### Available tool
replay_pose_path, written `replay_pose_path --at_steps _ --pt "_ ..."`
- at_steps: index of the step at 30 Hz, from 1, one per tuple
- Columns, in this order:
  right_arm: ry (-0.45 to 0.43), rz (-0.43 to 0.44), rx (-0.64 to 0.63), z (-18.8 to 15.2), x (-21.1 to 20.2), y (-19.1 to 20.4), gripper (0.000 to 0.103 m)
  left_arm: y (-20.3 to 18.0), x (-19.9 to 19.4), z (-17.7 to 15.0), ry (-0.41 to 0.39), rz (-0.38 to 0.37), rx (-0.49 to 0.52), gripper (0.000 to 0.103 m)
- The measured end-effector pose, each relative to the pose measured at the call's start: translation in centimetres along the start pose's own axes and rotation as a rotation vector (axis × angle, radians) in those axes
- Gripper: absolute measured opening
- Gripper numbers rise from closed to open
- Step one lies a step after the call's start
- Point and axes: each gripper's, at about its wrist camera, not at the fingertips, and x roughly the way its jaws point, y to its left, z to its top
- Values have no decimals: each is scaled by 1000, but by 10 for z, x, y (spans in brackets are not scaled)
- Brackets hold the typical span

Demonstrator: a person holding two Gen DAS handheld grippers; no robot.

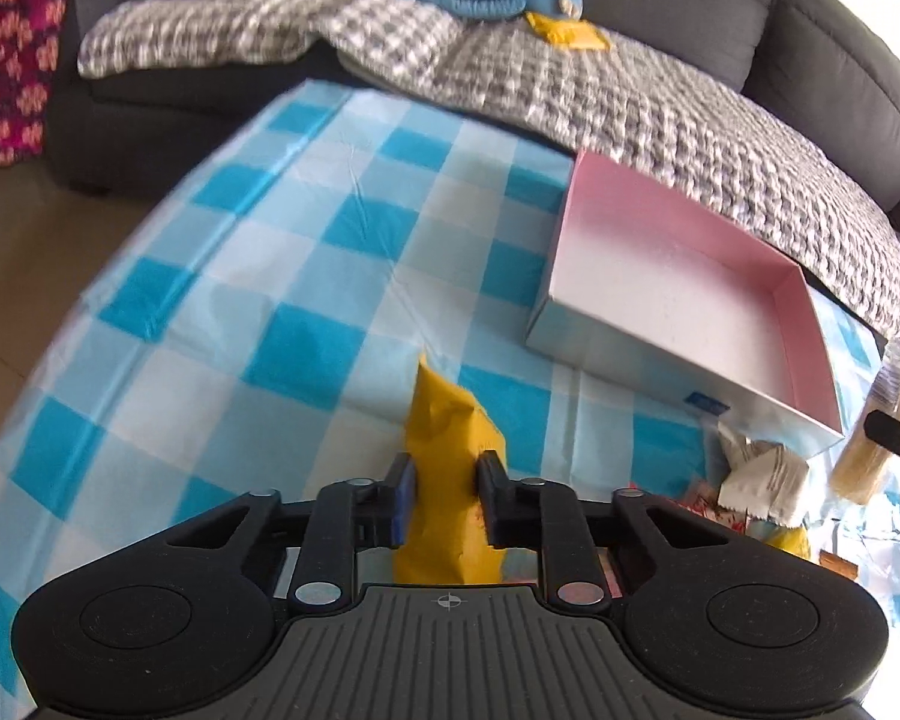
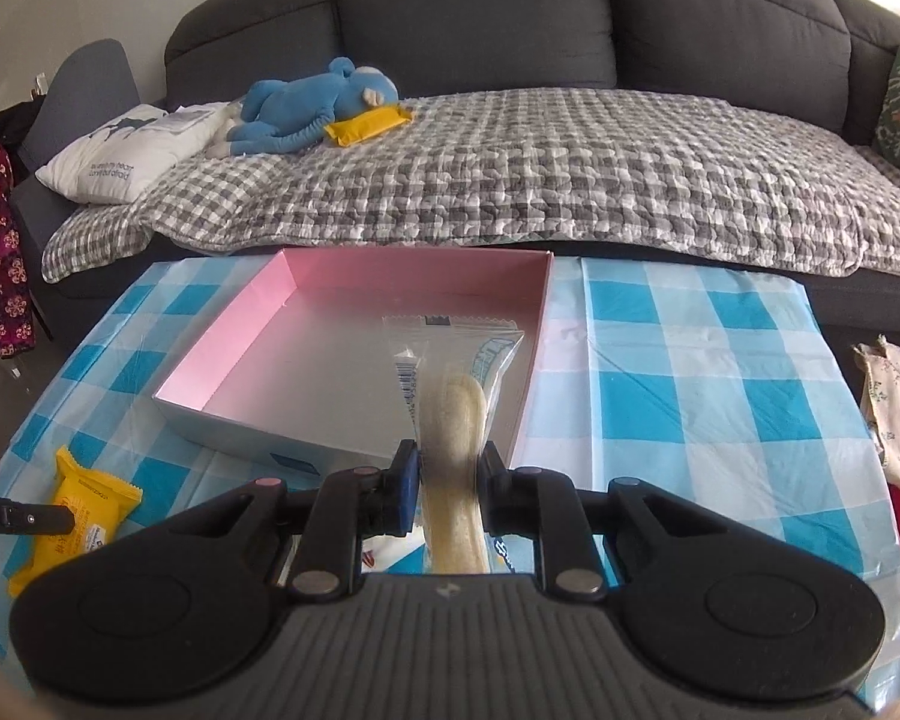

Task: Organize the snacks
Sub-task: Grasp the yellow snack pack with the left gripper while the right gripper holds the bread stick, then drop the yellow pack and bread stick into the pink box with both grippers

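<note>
Left tool (image 1: 444,480) clenched on yellow snack packet (image 1: 444,450), held above the checked desk (image 1: 306,276), off the pink box's (image 1: 678,288) near-left corner. Right tool (image 2: 447,474) clamped on clear-wrapped pale biscuit (image 2: 456,420), poking forward over the box's near edge.

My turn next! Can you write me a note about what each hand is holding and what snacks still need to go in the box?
Left gripper: jaws shut on the yellow snack pack, held above the checkered tablecloth.
Right gripper: jaws shut on the clear-wrapped pale snack, held in front of the pink box.
Done: nothing is in the box that these views show.
Left: put both held snacks in, then the loose snack packets near the box's corner. Another yellow packet lies on the sofa by the blue plush toy.
</note>
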Motion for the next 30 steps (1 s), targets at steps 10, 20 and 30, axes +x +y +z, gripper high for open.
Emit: replay_pose_path --at_steps 10,20,30 --pt "9 7 -1 -1 3 1 18 7 21 -3 50 46 9 76" --pt "-28 12 20 6 0 1 18 -15 30 -6 67 42 135 32" --pt "-87 33 136 33 17 -17 18 -19 -9 69 -118 -149 -13 30"
